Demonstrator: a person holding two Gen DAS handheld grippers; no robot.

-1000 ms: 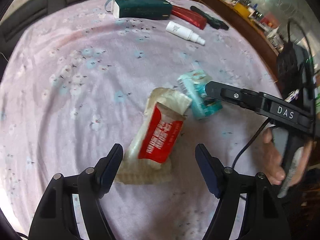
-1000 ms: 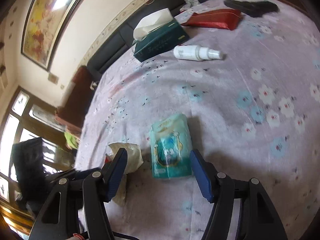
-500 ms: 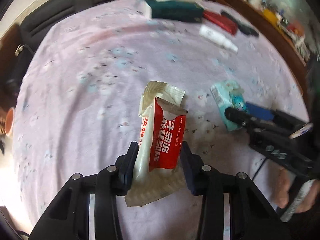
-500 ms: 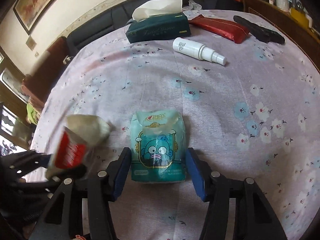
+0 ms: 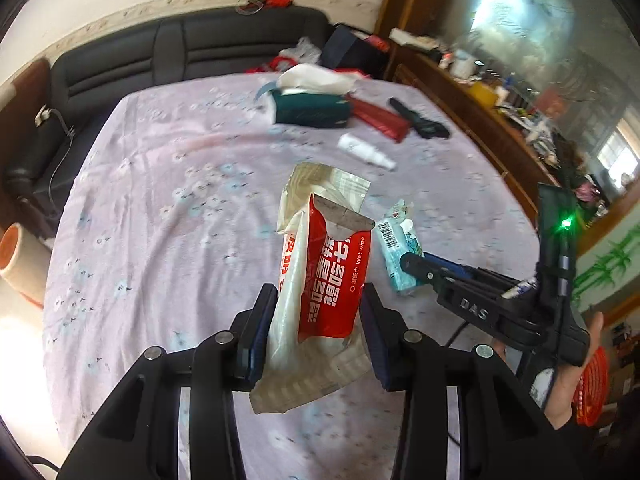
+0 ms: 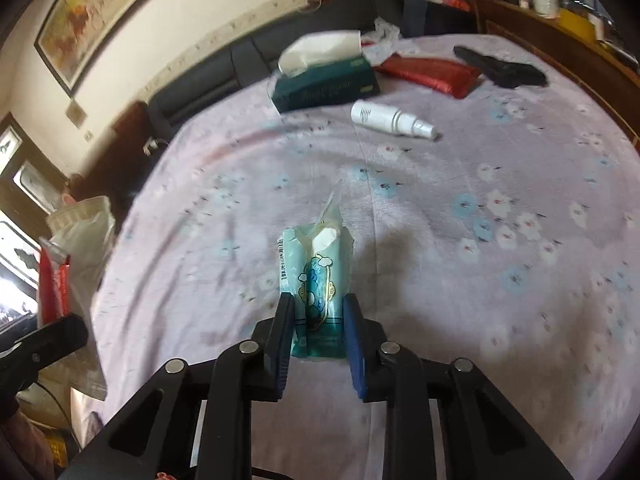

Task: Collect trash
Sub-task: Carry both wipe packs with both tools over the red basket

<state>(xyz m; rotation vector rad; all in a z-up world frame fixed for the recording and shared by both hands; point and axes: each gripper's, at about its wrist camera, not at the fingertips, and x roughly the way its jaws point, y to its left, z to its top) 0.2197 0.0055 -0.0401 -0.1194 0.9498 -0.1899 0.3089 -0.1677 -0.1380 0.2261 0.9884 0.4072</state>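
The wet wipe packet sits between the fingers of the left claw, raised above the bench. The tissue pack sits between the fingers of the right claw, to the right of the wet wipe packet. At the far side of the bench lies the tissue box. The spray bottle lies in front of the box, slightly right. The pouch lies right of the box, and a dark object, possibly a tool, lies right of the pouch. A sofa stands behind the bench. A cabinet runs along its right side.
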